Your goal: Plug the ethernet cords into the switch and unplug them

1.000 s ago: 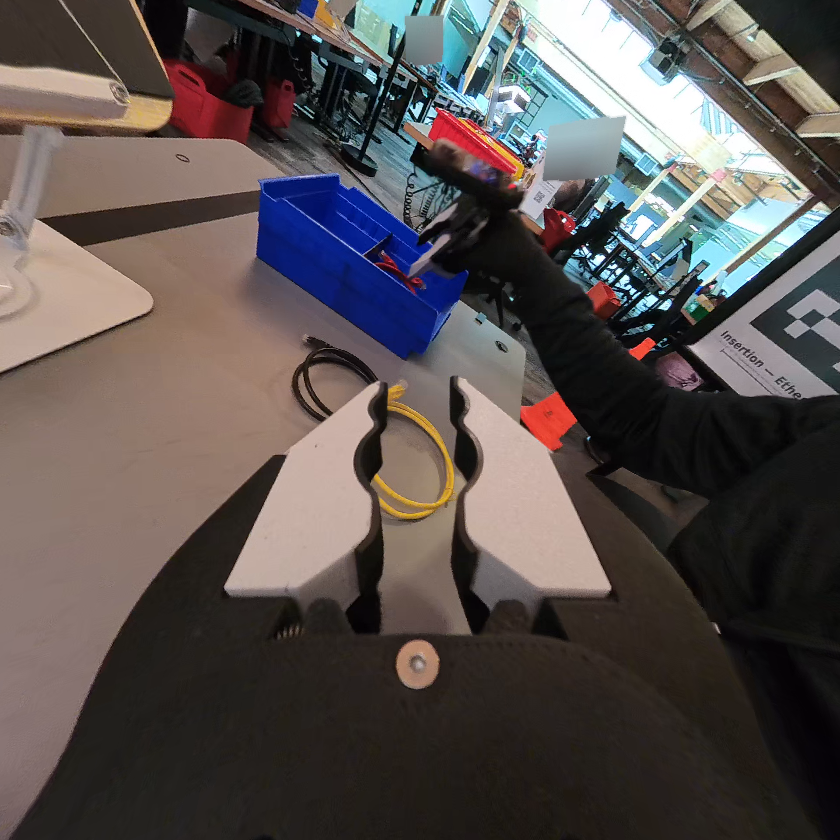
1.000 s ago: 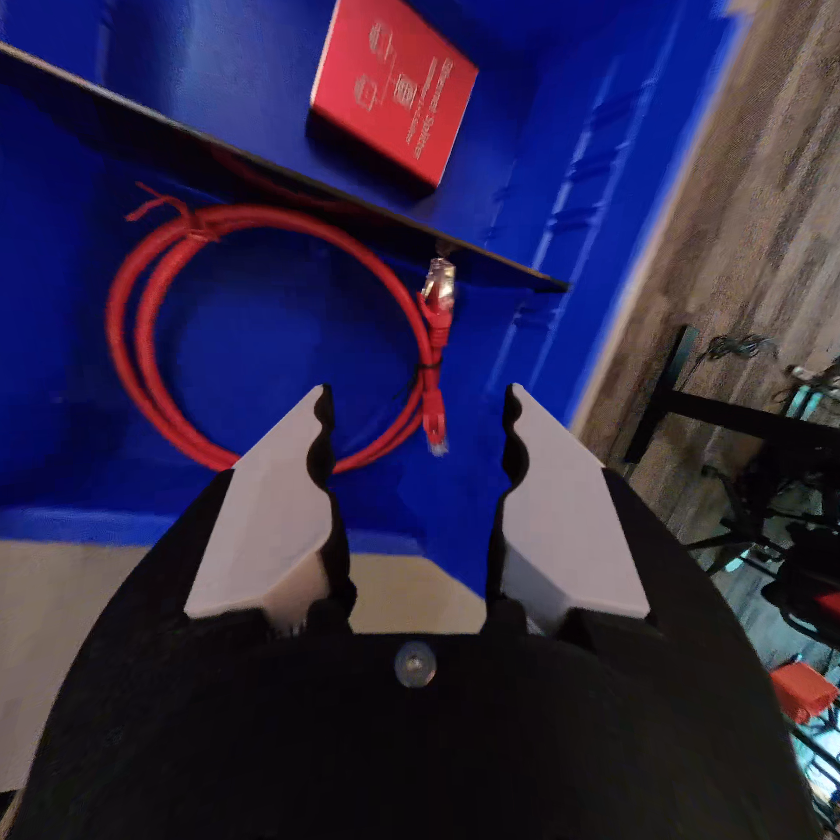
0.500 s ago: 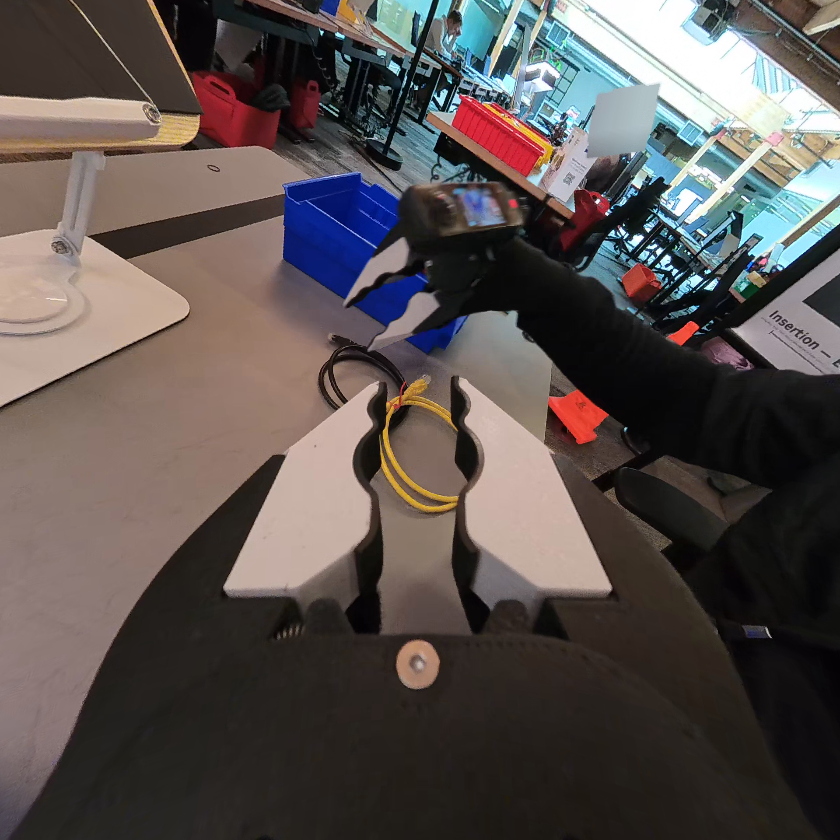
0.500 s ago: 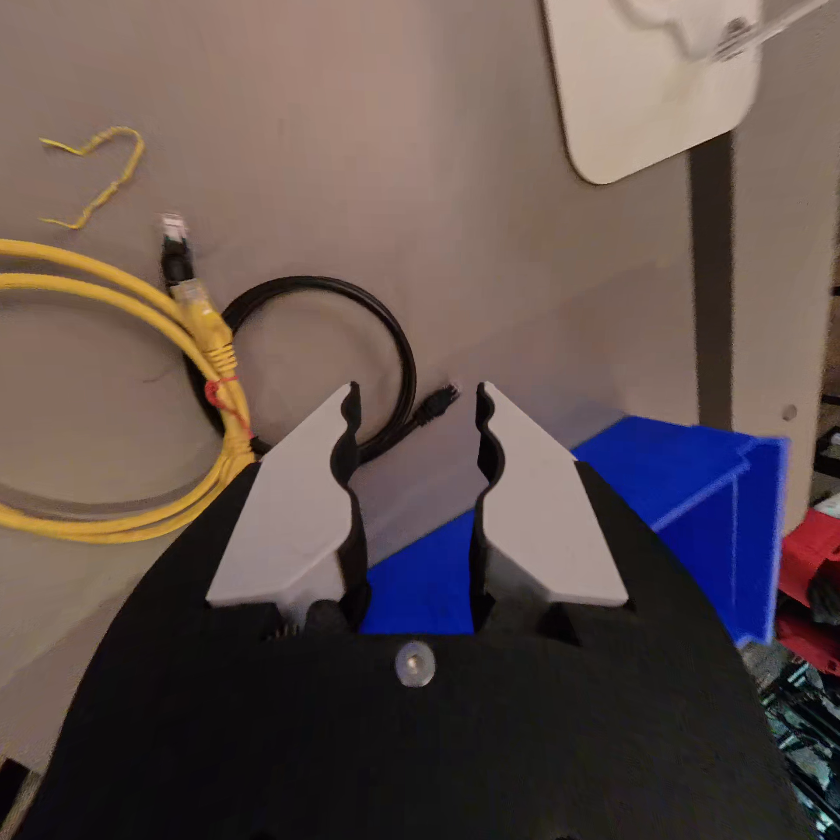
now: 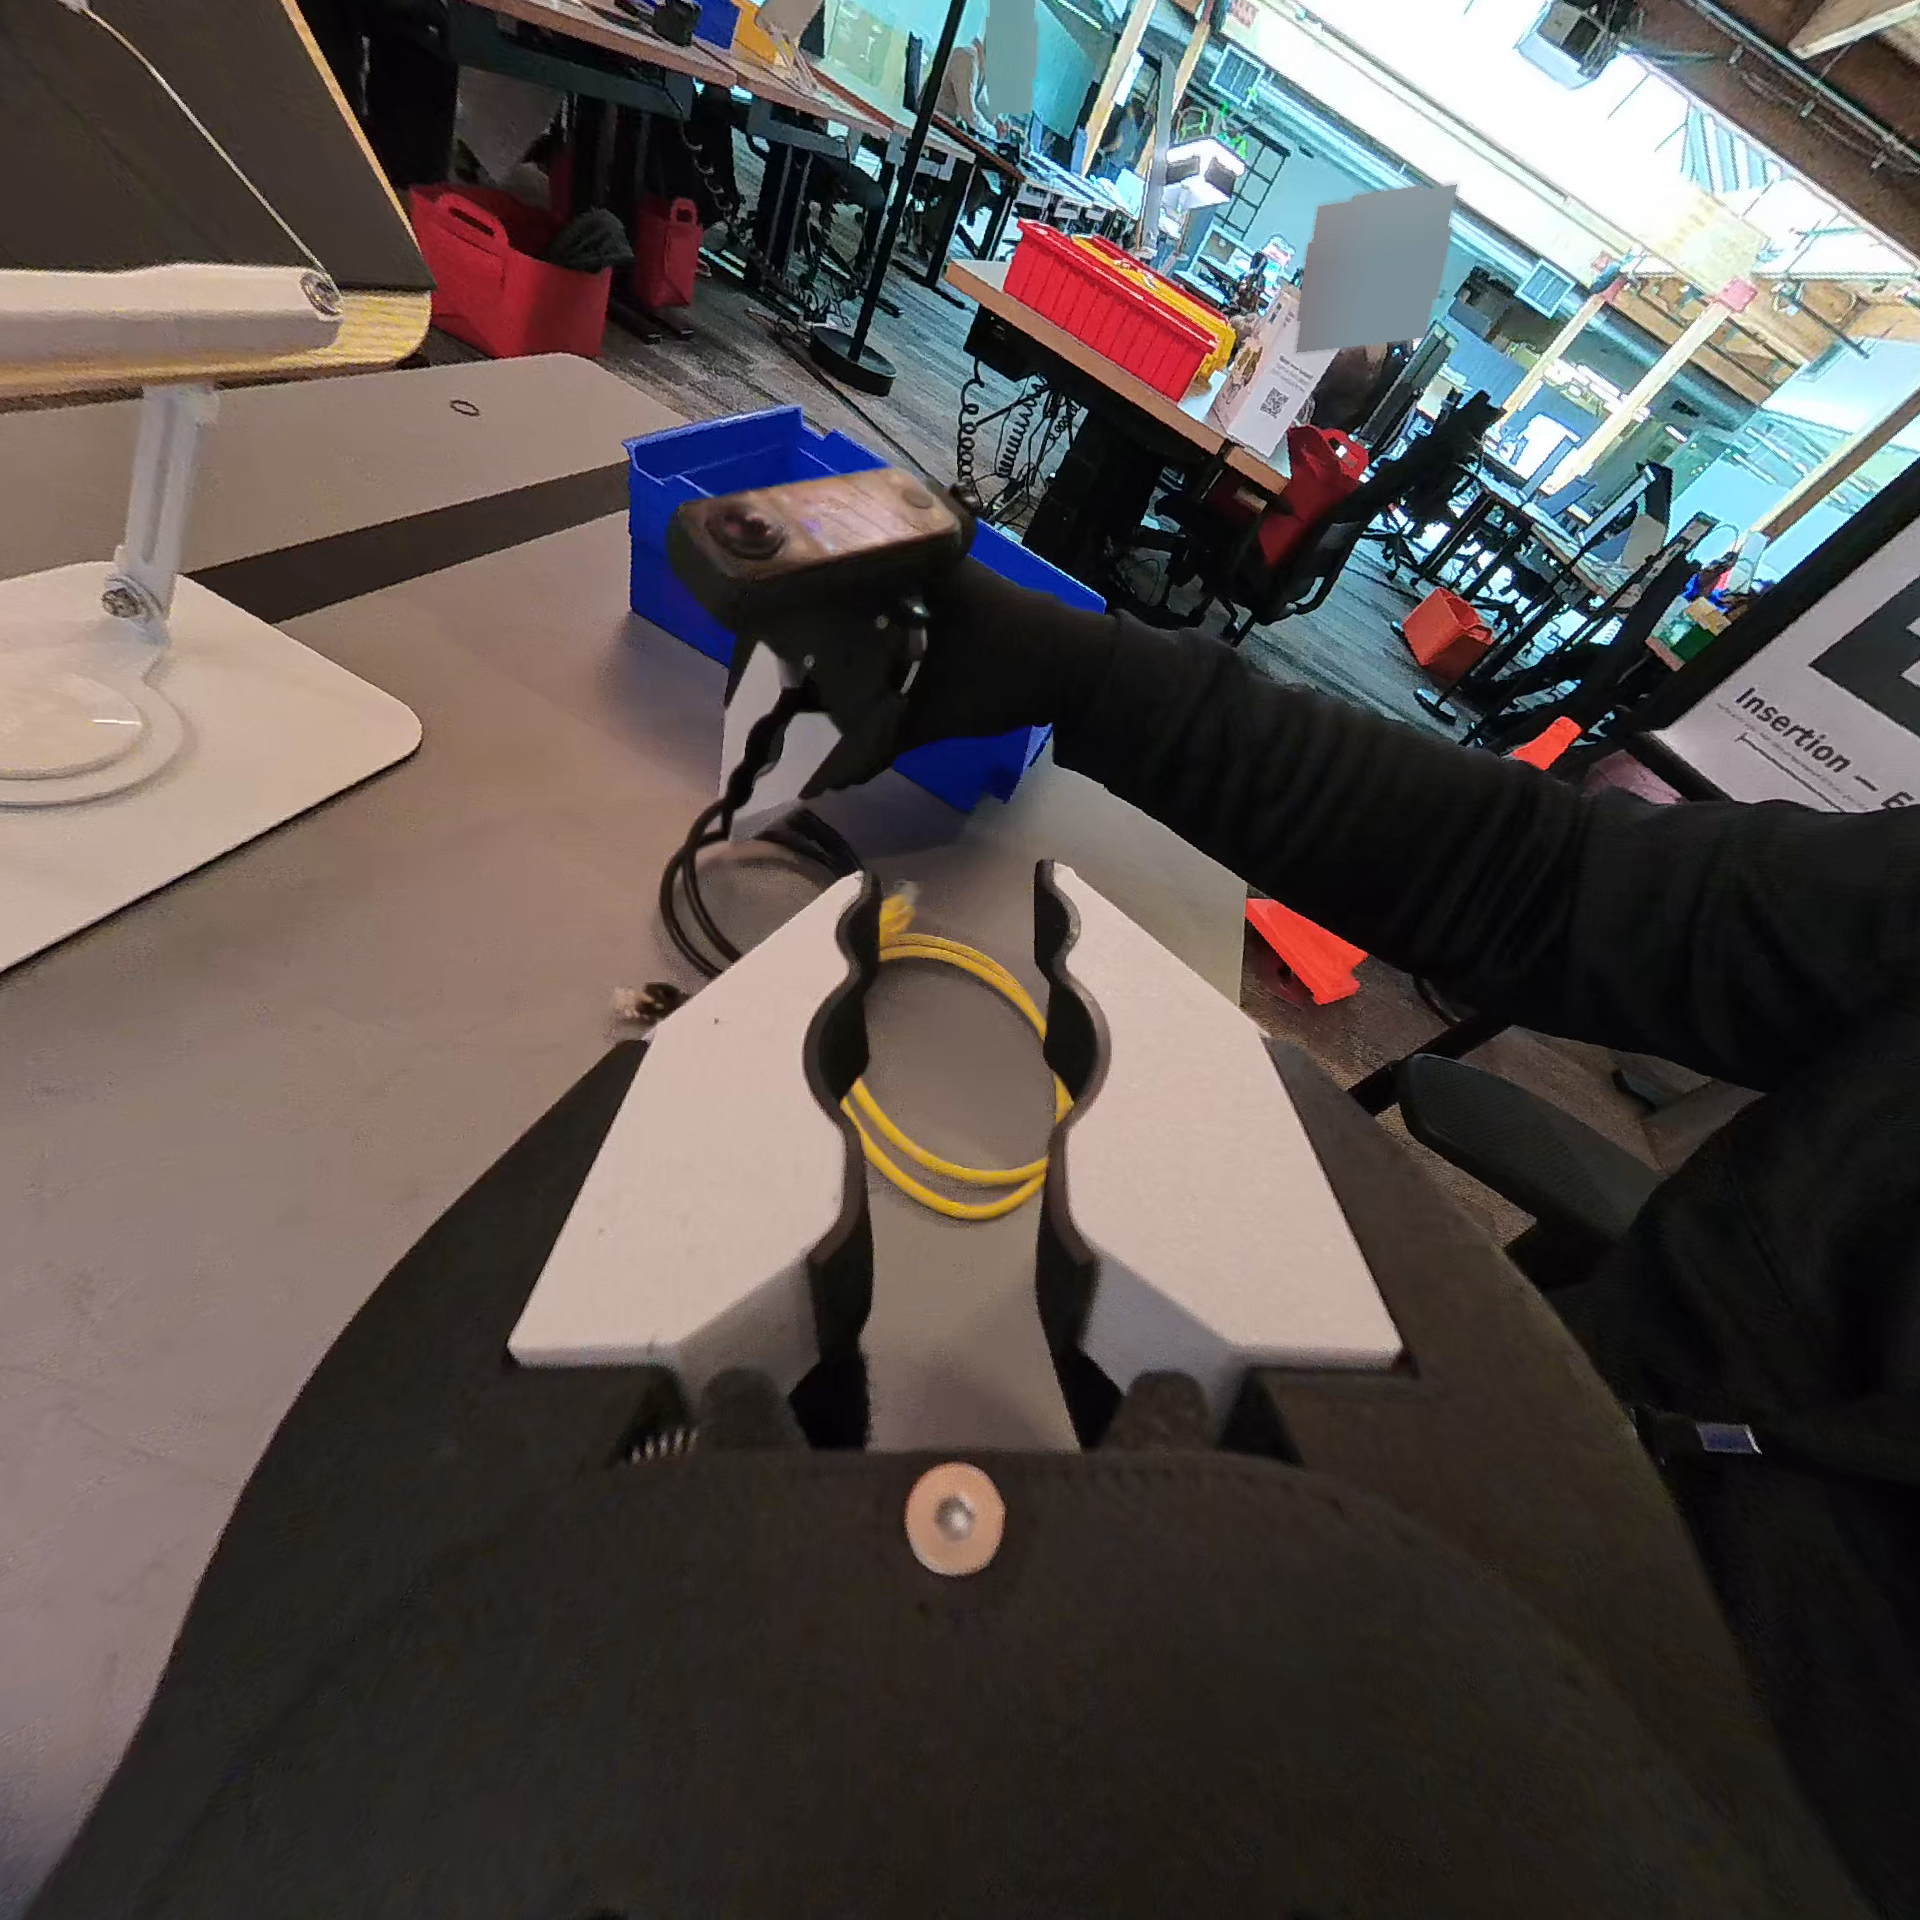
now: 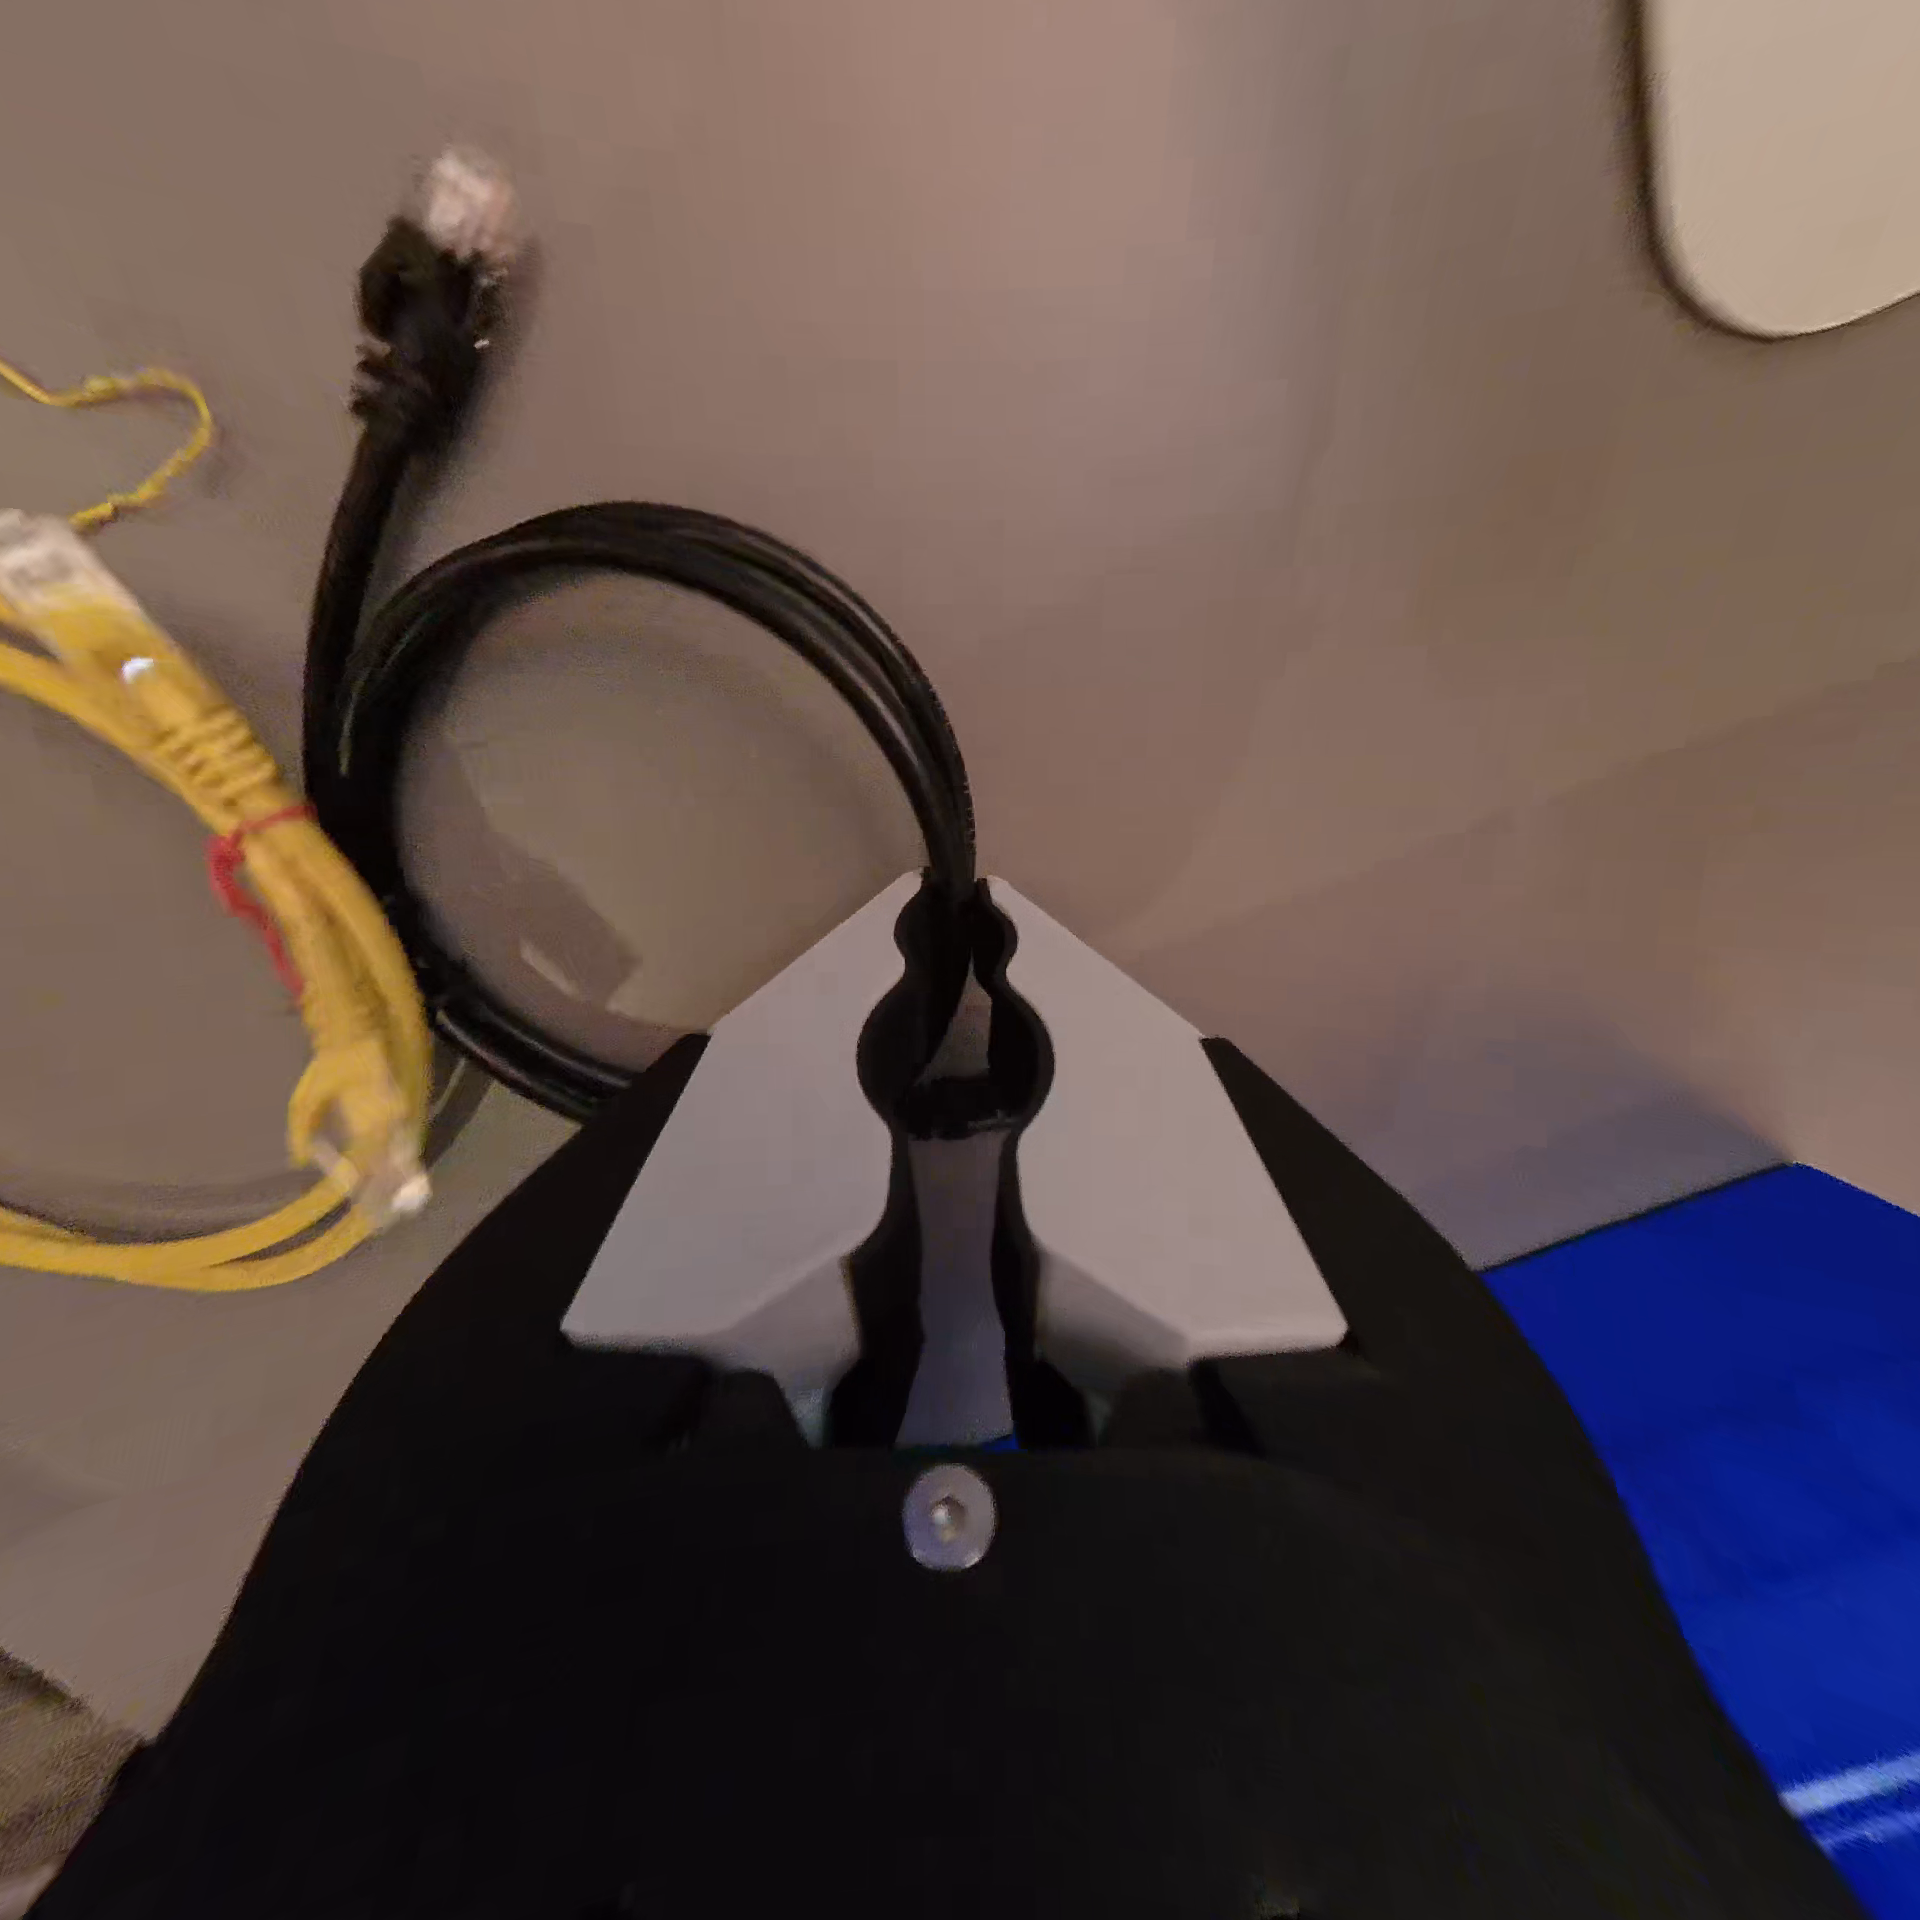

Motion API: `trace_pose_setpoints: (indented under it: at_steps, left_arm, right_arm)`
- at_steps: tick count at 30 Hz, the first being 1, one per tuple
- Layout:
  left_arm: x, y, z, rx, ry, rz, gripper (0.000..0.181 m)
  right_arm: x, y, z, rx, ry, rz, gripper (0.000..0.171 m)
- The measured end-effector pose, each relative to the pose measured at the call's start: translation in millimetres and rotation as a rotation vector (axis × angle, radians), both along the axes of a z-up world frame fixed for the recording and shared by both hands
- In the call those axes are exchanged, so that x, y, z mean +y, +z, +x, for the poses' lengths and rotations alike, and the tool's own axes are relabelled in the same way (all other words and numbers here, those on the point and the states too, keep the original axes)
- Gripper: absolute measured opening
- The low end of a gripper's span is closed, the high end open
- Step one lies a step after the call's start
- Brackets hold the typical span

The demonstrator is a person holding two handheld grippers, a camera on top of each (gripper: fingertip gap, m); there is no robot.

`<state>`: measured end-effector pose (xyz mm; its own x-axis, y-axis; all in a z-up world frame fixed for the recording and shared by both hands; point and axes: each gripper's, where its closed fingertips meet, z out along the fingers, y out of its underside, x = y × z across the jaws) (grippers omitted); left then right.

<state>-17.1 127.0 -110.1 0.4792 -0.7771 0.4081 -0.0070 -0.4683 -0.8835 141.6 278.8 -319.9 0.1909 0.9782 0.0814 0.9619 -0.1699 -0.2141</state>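
Observation:
A coiled black ethernet cord [image 6: 665, 561] lies on the grey table, one plug [image 6: 457, 223] pointing away. My right gripper [image 6: 951, 894] is shut on the coil's near loop; it also shows in the left wrist view [image 5: 764, 764], tips down on the black cord [image 5: 691, 894]. A coiled yellow ethernet cord [image 6: 312, 935], tied with a red twist tie, lies just left of the black one. My left gripper [image 5: 951, 894] is open and empty, hovering over the yellow cord [image 5: 956, 1174]. No switch is in view.
A blue bin [image 5: 727, 478] stands on the table behind the cords, its edge in the right wrist view [image 6: 1714, 1403]. A white stand base [image 5: 208, 727] sits at the left. A loose yellow twist tie [image 6: 145, 436] lies near the yellow cord. A person's black sleeve [image 5: 1403, 831] crosses from the right. Across from one pair of fingers to the other is roughly 30 centimetres.
My right gripper left the blue bin with its red cord, came down over the table and shut on the black cord's coil. My left gripper stayed open over the yellow cord.

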Motion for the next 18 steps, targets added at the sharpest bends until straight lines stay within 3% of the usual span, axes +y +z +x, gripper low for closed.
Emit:
trace_pose_setpoints:
  at_steps: [5,9,13,18]
  left_arm:
    - [2,2,-5,0.002,0.017,0.011,0.026]
    - [4,2,-7,0.013,0.028,0.021,0.026]
    - [3,-2,-5,0.031,0.026,0.021,0.026]
    - [5,-14,5,0.086,0.022,0.034,0.034]
  right_arm:
    - [30,54,-4,0.056,-0.021,0.253,0.002]
    - [54,126,-11,0.101,-0.006,0.642,0.003]
    - [44,208,-22,0.142,0.045,1.029,0.002]
    - [10,259,-40,0.251,0.066,1.14,0.002]
